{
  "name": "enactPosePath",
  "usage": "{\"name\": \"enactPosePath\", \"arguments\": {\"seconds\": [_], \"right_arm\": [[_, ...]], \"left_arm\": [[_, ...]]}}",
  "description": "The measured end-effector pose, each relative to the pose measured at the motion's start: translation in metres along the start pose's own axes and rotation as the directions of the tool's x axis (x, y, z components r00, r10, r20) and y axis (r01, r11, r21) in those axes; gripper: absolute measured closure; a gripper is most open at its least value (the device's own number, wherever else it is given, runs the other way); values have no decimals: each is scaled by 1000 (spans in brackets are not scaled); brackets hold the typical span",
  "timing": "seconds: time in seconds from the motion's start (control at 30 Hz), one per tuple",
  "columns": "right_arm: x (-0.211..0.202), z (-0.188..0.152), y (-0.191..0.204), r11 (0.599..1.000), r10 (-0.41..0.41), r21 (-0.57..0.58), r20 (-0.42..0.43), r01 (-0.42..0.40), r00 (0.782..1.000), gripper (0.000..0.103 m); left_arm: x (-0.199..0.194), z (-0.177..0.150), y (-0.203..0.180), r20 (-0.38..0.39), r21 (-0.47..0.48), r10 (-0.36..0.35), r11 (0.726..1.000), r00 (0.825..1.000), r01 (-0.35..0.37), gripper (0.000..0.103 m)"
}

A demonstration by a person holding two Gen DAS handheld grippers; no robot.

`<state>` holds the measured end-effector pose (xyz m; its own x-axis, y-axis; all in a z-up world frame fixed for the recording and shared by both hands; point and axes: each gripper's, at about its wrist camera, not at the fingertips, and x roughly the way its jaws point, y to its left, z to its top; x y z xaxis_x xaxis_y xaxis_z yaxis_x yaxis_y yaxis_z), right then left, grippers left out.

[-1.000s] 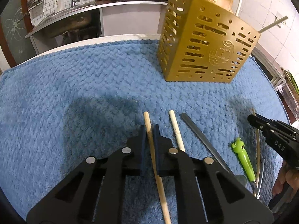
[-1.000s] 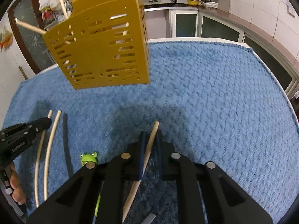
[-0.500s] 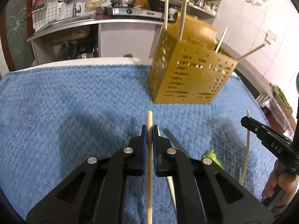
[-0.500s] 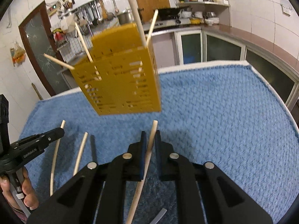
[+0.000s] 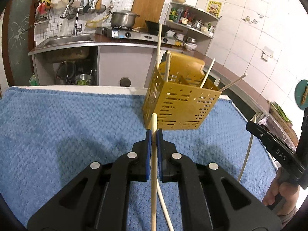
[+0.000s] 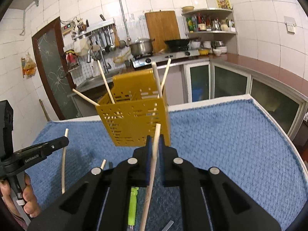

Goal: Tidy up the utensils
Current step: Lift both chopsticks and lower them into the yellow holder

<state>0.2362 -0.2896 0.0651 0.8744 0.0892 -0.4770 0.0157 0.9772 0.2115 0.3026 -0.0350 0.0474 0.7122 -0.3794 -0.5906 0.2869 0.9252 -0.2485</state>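
1. Left view: left gripper [image 5: 153, 134] is pinching a chopstick [image 5: 153, 175] w/ jaws closed; caddy [image 5: 179, 105] is standing just ahead on blue towel [image 5: 67, 130], sticks inside.
2. Right view: right gripper [image 6: 154, 144] is clamping its stick [image 6: 152, 171]; frog pen [image 6: 132, 204] is lying below; kitchen counter [image 6: 269, 71] is running behind.

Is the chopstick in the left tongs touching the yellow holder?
Cannot tell. In the left wrist view the chopstick tip overlaps the yellow holder; depth there is unclear.

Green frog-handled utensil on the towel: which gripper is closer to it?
Right. The right gripper hangs directly over the green frog-handled utensil; the left gripper is off to its left, farther away.
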Motion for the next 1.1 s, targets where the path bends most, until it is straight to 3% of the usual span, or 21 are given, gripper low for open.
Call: {"name": "enactPosePath", "arguments": {"seconds": [0.3, 0.63, 0.73, 0.87, 1.0, 1.03, 1.1], "right_arm": [[-31, 22, 11, 1000, 8, -8, 132, -7, 991, 97], [-51, 94, 19, 1000, 25, -22, 297, -20, 955, 97], [-51, 126, 21, 999, 36, -27, 344, -29, 938, 97], [-43, 163, 24, 999, 28, -25, 413, -20, 910, 97], [-30, 183, 25, 1000, 20, -26, 483, -9, 875, 97], [-26, 185, 25, 1000, 17, -25, 492, -6, 870, 97], [-18, 184, 23, 1000, 24, -29, 514, -10, 858, 97]], "left_arm": [[-30, 18, -11, 95, 2, -23, 1000, 995, 22, 99], [-58, 92, -45, 248, 67, -47, 997, 968, 32, 99], [-69, 125, -58, 319, 90, -59, 995, 946, 31, 99], [-71, 164, -76, 429, 116, -60, 993, 901, 11, 99], [-58, 188, -96, 555, 148, -23, 986, 831, -71, 99], [-49, 191, -97, 570, 141, -13, 987, 822, -82, 99], [-34, 194, -97, 573, 126, -10, 989, 819, -77, 99]]}}
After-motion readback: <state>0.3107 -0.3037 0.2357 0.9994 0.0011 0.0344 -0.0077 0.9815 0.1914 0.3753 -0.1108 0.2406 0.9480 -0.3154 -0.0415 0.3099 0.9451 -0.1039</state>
